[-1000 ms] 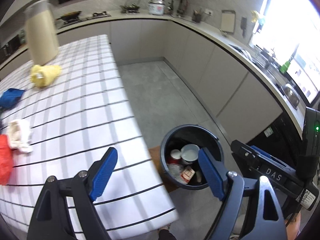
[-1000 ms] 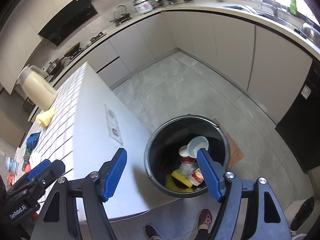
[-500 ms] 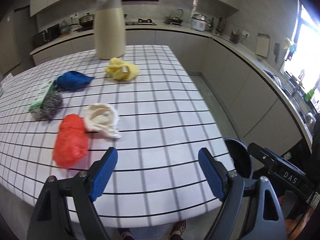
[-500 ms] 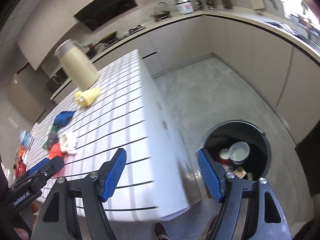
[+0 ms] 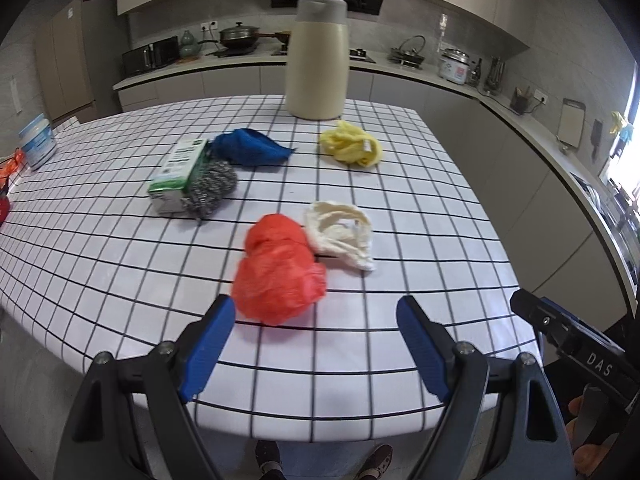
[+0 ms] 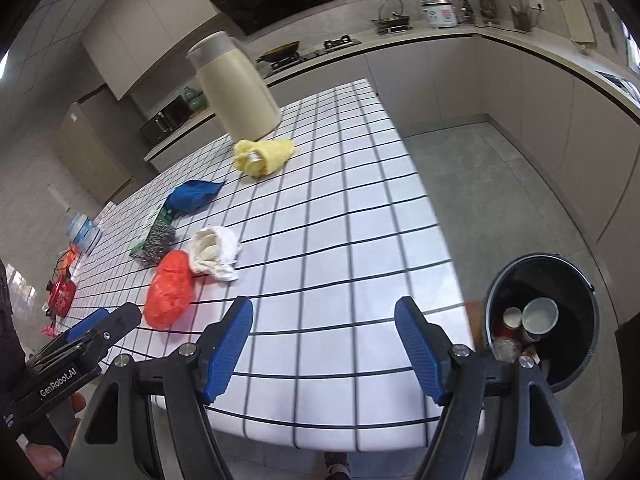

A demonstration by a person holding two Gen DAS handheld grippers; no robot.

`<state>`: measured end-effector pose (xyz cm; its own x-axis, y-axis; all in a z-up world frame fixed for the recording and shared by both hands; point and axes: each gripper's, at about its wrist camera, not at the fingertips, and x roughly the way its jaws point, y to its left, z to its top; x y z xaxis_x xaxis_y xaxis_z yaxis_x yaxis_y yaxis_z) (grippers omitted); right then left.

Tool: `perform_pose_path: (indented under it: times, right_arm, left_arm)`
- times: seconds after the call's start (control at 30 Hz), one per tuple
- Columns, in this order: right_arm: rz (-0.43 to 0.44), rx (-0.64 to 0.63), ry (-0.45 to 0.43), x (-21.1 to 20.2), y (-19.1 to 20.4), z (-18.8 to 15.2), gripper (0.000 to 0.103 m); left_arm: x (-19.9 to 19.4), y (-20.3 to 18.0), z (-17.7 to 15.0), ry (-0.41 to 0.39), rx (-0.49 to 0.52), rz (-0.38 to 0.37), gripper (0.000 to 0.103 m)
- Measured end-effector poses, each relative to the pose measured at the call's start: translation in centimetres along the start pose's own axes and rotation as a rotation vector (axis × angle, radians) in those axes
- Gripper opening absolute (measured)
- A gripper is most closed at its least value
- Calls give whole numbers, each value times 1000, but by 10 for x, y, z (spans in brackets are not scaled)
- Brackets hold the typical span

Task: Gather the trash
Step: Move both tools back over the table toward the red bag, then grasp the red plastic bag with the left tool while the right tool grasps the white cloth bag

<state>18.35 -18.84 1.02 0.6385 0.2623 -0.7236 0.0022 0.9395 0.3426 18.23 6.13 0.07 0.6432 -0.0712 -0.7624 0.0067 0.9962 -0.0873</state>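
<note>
A crumpled red plastic bag (image 5: 278, 276) lies on the checked table (image 5: 420, 220), with a cream cloth wad (image 5: 342, 238) touching its right side. Further back lie a steel scourer (image 5: 210, 190) against a green-white carton (image 5: 178, 174), a blue cloth (image 5: 250, 148) and a yellow cloth (image 5: 352, 146). My left gripper (image 5: 316, 340) is open and empty, just short of the red bag. My right gripper (image 6: 324, 344) is open and empty above the table's near edge. A dark bin (image 6: 544, 320) holding cups and trash stands on the floor to the right.
A tall cream jug (image 5: 318, 60) stands at the table's far side. A white tub (image 5: 38, 142) and red items (image 6: 62, 292) sit at the left end. Kitchen counters (image 6: 540, 48) line the back and right walls, with grey floor (image 6: 500, 184) between.
Both grippers have swung left, from over the bin to facing the table. The left one has come closer to the red bag. Both stay open and empty.
</note>
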Motion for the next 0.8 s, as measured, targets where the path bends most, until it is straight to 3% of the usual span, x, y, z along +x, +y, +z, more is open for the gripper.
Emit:
perform_pose_path:
  times: [0.33, 0.8]
  right_arm:
    - [35, -61, 28, 18, 39, -1, 75]
    - [40, -77, 63, 48, 59, 4, 75]
  left_arm:
    - [16, 34, -6, 34, -50, 23, 84]
    - [44, 45, 6, 69, -33, 13, 84]
